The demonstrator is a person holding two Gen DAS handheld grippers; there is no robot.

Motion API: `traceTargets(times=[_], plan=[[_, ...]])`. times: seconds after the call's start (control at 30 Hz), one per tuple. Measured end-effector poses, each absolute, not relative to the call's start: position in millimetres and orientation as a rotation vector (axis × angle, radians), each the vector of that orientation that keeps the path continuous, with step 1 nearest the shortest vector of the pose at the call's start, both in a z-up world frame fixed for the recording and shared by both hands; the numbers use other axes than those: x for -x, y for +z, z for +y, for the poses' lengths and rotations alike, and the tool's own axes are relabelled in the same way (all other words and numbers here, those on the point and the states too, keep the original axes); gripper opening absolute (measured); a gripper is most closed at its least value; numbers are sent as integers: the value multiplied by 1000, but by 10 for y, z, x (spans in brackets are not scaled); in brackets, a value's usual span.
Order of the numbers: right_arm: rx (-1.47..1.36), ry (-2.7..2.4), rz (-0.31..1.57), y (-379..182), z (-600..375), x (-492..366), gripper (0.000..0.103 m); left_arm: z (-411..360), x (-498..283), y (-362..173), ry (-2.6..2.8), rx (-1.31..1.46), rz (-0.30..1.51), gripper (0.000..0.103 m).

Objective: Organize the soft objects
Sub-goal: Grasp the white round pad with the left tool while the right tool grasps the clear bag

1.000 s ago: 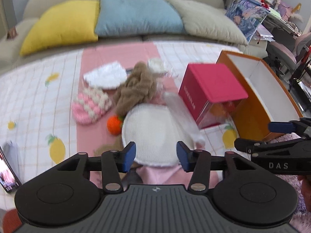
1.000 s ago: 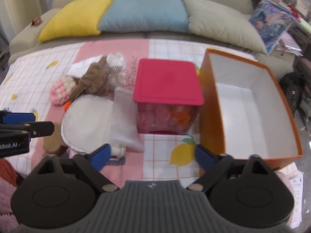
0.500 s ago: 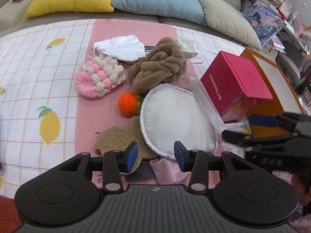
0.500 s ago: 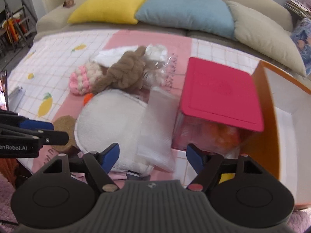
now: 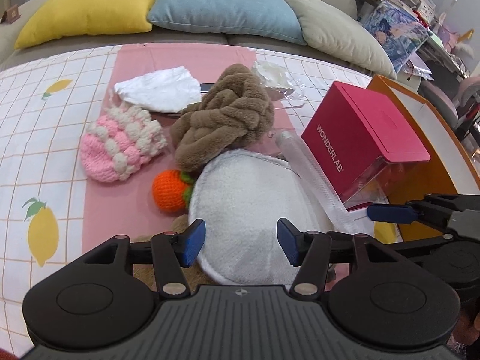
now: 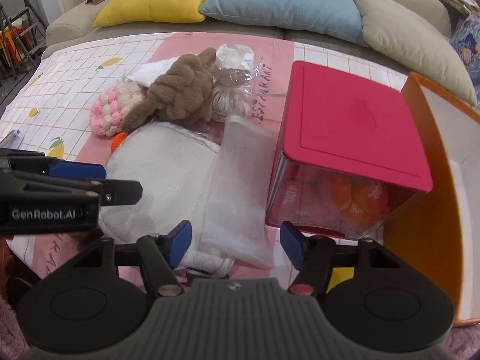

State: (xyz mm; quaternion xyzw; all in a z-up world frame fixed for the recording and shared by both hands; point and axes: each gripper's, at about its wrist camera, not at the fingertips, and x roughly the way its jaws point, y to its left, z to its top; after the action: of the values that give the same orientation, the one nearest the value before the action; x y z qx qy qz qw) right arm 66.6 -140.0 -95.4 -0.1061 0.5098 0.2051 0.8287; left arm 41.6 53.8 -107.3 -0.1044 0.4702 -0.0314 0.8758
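Observation:
A round white fluffy pad lies on the pink cloth, also seen in the right wrist view. My left gripper is open over its near edge. My right gripper is open over a clear plastic bag that lies on the pad's right side. Behind are a brown plush knot, a pink and white crochet piece, an orange crochet fruit and white cloth. A tan flat piece peeks out under the pad.
A pink-lidded clear box stands right of the pad. An open orange box stands at the far right. A small bagged bundle lies behind. Yellow, blue and beige cushions line the sofa at the back.
Both grippers moved forward and lower toward the white pad and bag. The left gripper's jaws opened wider. The right gripper's jaws narrowed somewhat.

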Motion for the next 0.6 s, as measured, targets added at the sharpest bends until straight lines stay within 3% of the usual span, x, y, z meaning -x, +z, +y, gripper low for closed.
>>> traceTargets(times=[0.17,0.3,0.4,0.6], plan=[[194,461,1127,-1091,-1375,-694,38,401,-472,-1050,-96,204,992,64],[197,476,1127,-1124,-1341,-679,35,328,-507,-1036,-5,129,974,60],[195,470,1123,-1110,-1358,-674,35,428,-506,-1030,62,117,965,76],[194,475,1129,-1153,-1330,-688,28,604,-601,-1197,27,310,1053,76]])
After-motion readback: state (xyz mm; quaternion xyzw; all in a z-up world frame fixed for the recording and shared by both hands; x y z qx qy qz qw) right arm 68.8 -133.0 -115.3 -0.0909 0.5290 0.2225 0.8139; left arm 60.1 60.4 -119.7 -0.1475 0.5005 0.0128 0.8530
